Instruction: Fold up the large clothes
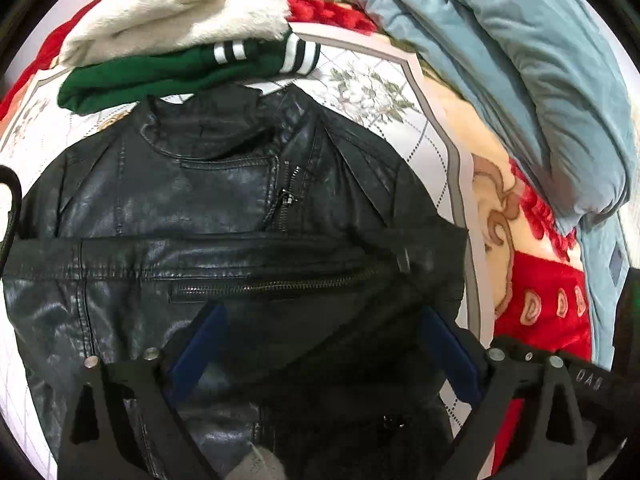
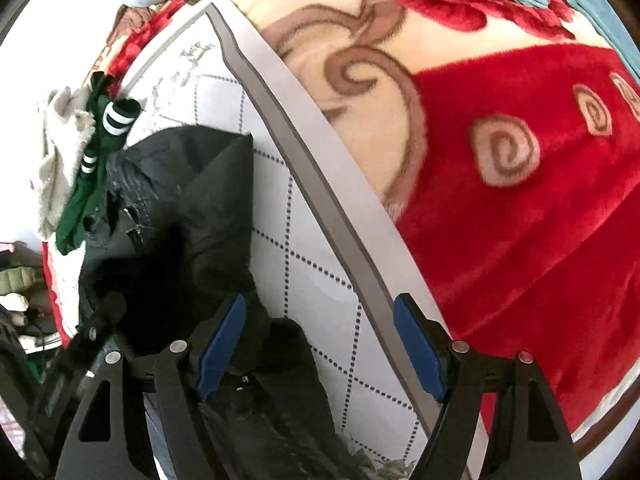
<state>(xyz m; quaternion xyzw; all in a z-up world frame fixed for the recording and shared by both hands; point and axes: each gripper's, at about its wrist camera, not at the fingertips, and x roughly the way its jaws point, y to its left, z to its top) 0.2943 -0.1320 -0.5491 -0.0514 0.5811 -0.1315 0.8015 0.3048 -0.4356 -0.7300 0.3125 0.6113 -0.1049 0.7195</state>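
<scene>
A black leather jacket (image 1: pixel 224 216) lies front up on the white quilted sheet (image 1: pixel 400 128), collar at the far end and a sleeve folded across its middle. My left gripper (image 1: pixel 324 344) hangs over the jacket's lower part, pointing steeply down; its blue pads (image 1: pixel 200 340) stand wide apart and press on nothing. In the right wrist view the jacket (image 2: pixel 188 216) lies to the left. My right gripper (image 2: pixel 320 348) is open over the jacket's right edge, with a flap of black fabric (image 2: pixel 288 344) beside the left pad (image 2: pixel 224 348) and bare sheet under the rest.
Beyond the collar lie a green garment with white stripes (image 1: pixel 160 76) and a cream fleece (image 1: pixel 172 12). A light blue quilt (image 1: pixel 520 80) is bunched at the right. A red floral blanket (image 2: pixel 520 200) borders the sheet's (image 2: pixel 312 280) right side.
</scene>
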